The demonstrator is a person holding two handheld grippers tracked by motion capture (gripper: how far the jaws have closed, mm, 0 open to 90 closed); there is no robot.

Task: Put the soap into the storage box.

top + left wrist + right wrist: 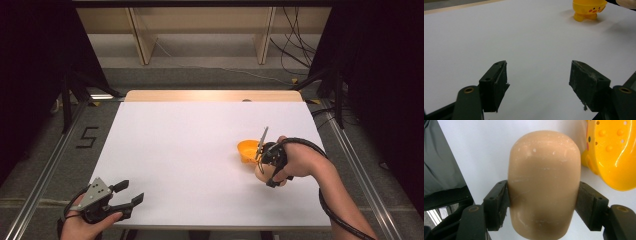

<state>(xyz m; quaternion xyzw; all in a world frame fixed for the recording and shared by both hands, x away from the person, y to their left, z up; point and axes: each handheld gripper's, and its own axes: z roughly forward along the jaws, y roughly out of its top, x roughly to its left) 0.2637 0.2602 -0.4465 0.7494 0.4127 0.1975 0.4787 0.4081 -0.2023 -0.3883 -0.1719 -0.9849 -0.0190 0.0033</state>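
High view: we list a white table (200,160) across the middle of the frame. Right of centre, a yellow bowl (248,150) with a duck face and small feet stands upright; we see nothing in it. Just below it, our right gripper (265,167) has its jaws clamped on a tan rounded block (544,182), one pad on each flank, likely for carrying. Lower left, our left gripper (127,197) rests at the table edge, jaws spread and empty, seemingly idle.
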